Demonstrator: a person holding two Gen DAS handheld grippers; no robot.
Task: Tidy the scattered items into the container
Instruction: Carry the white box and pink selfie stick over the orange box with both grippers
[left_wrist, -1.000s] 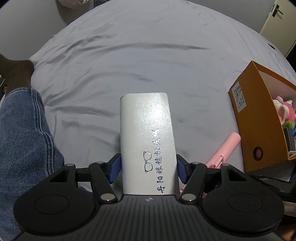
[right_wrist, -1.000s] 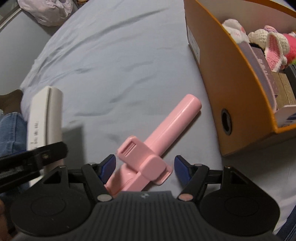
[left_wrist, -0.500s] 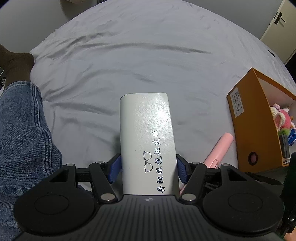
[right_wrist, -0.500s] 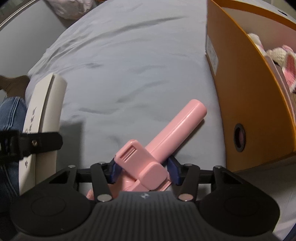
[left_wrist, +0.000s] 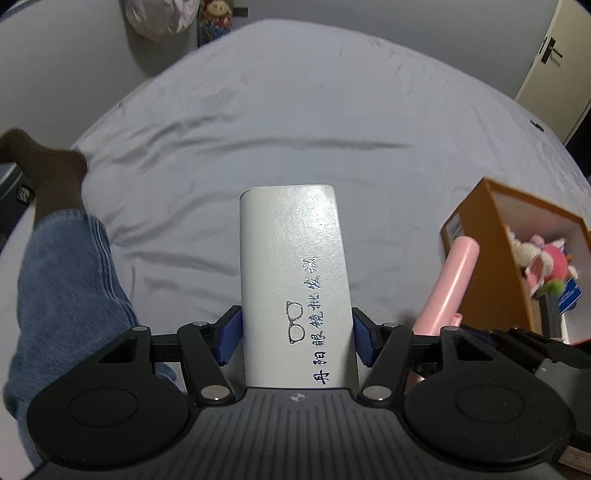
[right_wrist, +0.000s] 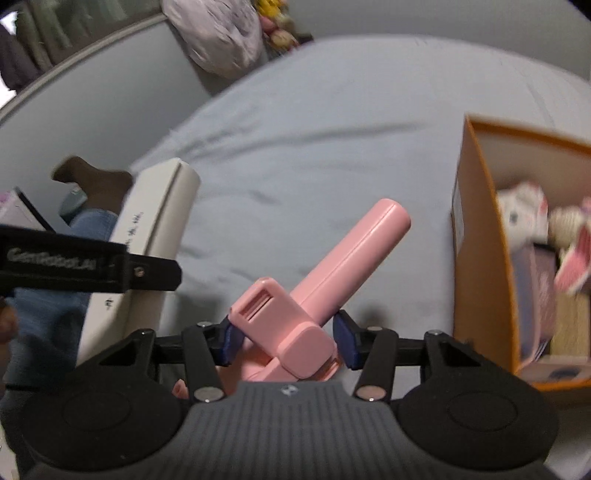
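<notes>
My left gripper (left_wrist: 297, 336) is shut on a white glasses case (left_wrist: 291, 258) with printed writing, and holds it above the grey bed sheet (left_wrist: 295, 129). The blue pads press on both long sides of the case. My right gripper (right_wrist: 286, 336) is shut on the clip end of a pink handheld device (right_wrist: 354, 251), which is lifted off the sheet, its round handle pointing away to the upper right. The orange cardboard container (right_wrist: 476, 258) stands to the right, open at the top. The left wrist view shows the pink device (left_wrist: 458, 273) just left of the container (left_wrist: 476, 266).
Plush toys (left_wrist: 546, 258) and small boxes fill the container. A person's leg in jeans (left_wrist: 66, 280) with a brown sock (left_wrist: 48, 173) lies at the bed's left edge. A pale bag (right_wrist: 221, 37) sits beyond the bed. A door (left_wrist: 554, 55) is at the far right.
The right gripper's jaws closed on the pink device and lifted it off the sheet while turning. The left gripper rose with the white case still in its grip.
</notes>
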